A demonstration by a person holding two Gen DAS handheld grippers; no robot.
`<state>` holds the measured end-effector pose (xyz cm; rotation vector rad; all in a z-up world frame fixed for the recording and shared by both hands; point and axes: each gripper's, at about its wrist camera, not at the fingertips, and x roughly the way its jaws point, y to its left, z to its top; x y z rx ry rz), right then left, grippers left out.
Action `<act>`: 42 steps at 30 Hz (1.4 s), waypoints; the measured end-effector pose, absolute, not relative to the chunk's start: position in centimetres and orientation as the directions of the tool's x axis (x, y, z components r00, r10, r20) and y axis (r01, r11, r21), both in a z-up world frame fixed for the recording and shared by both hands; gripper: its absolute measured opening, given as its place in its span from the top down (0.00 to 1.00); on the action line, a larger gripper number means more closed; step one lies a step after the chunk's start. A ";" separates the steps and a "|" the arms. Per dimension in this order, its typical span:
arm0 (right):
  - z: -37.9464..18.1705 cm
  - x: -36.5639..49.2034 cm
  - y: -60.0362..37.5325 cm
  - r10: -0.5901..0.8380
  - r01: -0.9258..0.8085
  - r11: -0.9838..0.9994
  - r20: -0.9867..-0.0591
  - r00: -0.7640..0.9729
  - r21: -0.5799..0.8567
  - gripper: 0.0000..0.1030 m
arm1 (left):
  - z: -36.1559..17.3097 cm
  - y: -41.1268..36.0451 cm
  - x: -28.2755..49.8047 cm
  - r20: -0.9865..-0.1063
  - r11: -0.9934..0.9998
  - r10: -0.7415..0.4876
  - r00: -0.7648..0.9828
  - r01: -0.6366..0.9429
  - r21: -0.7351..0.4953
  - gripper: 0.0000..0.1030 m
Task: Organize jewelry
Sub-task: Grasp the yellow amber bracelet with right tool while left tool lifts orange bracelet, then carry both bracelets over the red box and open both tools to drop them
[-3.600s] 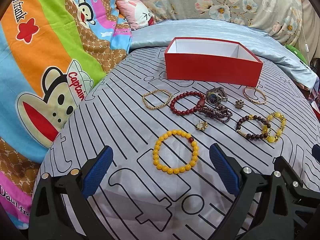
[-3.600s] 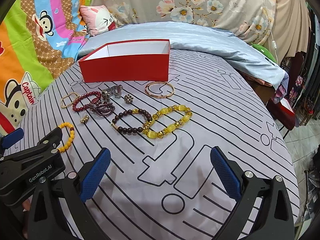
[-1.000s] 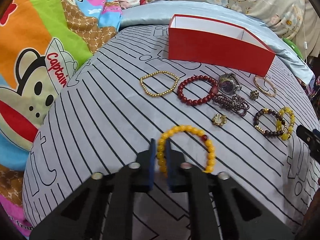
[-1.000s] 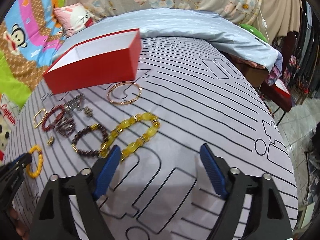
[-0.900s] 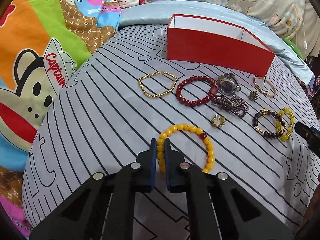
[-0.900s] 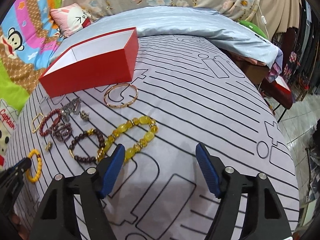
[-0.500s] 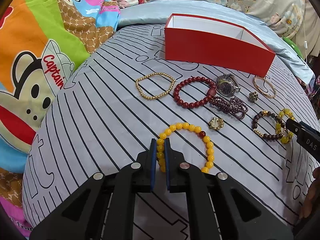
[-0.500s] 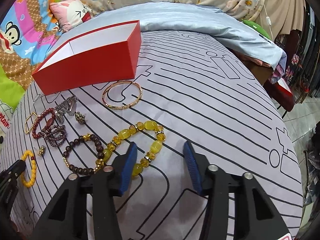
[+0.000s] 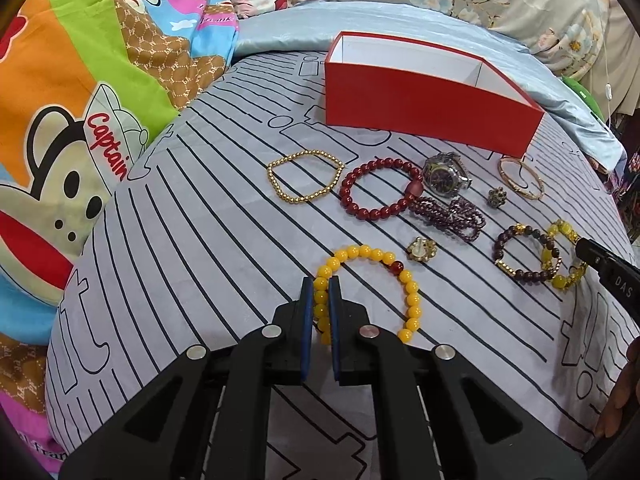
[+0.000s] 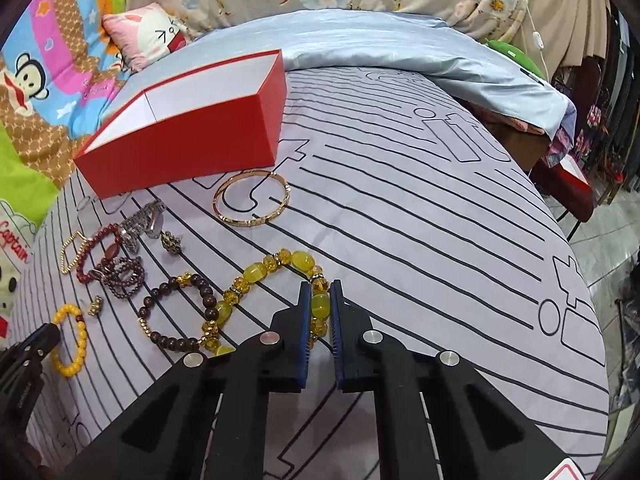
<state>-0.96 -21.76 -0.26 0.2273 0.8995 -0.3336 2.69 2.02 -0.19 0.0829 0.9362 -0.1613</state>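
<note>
Jaws of the right gripper (image 10: 320, 312) have just been closing, now pinching the yellow crystal bracelet (image 10: 256, 274); left gripper (image 9: 320, 308) clamps the amber bead bracelet (image 9: 412, 300); both seem ready for the far red box (image 9: 432, 108).

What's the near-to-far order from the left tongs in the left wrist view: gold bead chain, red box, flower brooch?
1. flower brooch, just up and right of the left tongs, which are shut on the orange bead bracelet.
2. gold bead chain, farther up, slightly left.
3. red box, at the back, by the blue sheet.
</note>
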 end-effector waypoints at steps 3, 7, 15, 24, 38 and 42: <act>0.8 -1.6 -22.2 -0.176 0.379 0.922 -0.784 0.595 0.081 0.92 | 0.4 1.9 2.5 -0.803 0.984 -0.107 0.587 0.178 -0.001 0.93; 2.6 -2.1 -22.5 -0.170 0.372 0.923 -0.763 0.624 0.098 0.92 | 1.4 1.6 2.4 -0.794 0.983 -0.116 0.597 0.185 -0.004 0.93; 6.4 -2.3 -22.4 -0.155 0.344 0.931 -0.718 0.679 0.124 0.92 | 4.2 1.1 2.5 -0.767 0.980 -0.138 0.627 0.201 -0.012 0.93; 9.1 -1.7 -22.4 -0.119 0.304 0.939 -0.682 0.721 0.158 0.92 | 6.9 1.2 4.0 -0.738 0.978 -0.157 0.656 0.205 -0.027 0.93; 13.4 5.0 -22.5 -0.019 0.184 0.963 -0.635 0.773 0.196 0.92 | 11.9 -0.8 10.9 -0.679 0.969 -0.213 0.703 0.243 -0.052 0.93; 14.4 9.3 -22.5 0.014 0.152 0.965 -0.628 0.778 0.211 0.92 | 13.6 -2.6 14.9 -0.654 0.958 -0.251 0.714 0.279 -0.063 0.93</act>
